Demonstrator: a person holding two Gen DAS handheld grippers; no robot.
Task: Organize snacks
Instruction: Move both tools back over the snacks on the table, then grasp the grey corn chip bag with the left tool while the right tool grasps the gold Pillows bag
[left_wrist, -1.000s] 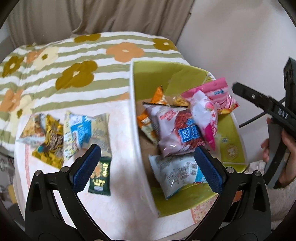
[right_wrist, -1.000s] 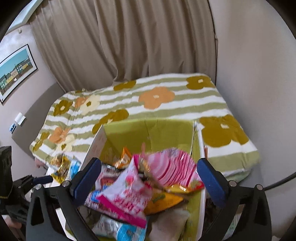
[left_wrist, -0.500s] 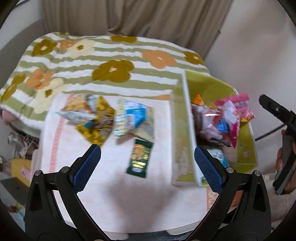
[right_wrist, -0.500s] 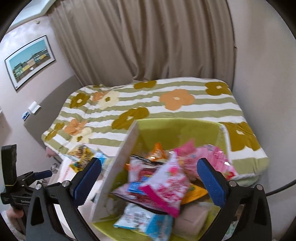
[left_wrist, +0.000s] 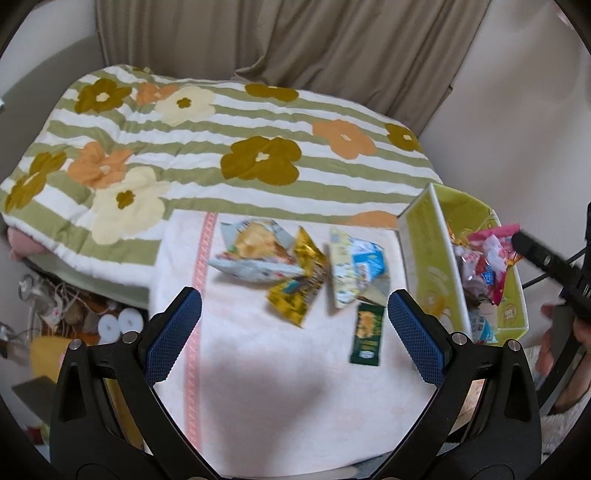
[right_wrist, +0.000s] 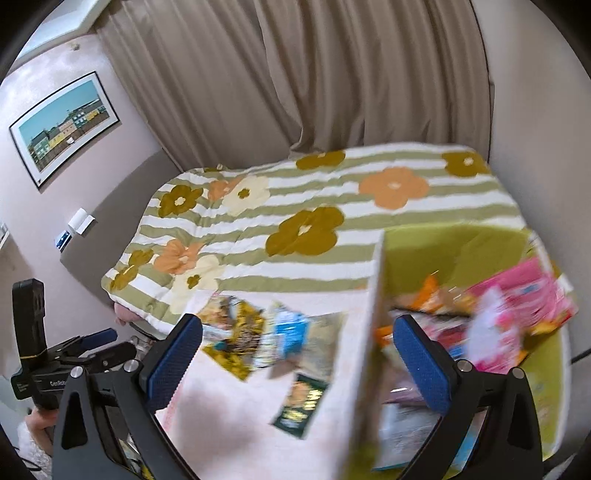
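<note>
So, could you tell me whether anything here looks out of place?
Four snack packets lie loose and overlapping on the pale pink towel, outside the green cardboard box, where the other snacks are heaped.

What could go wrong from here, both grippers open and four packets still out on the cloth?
1. The loose packets overlap: the yellow packet lies against the pale chip bag and the blue-and-white packet, so a pinch by the left gripper may drag a neighbour.
2. The green box is already heaped; the pink packet rides at its rim and could spill.
3. The dark green packet lies flat, hard to get fingers under.
</note>
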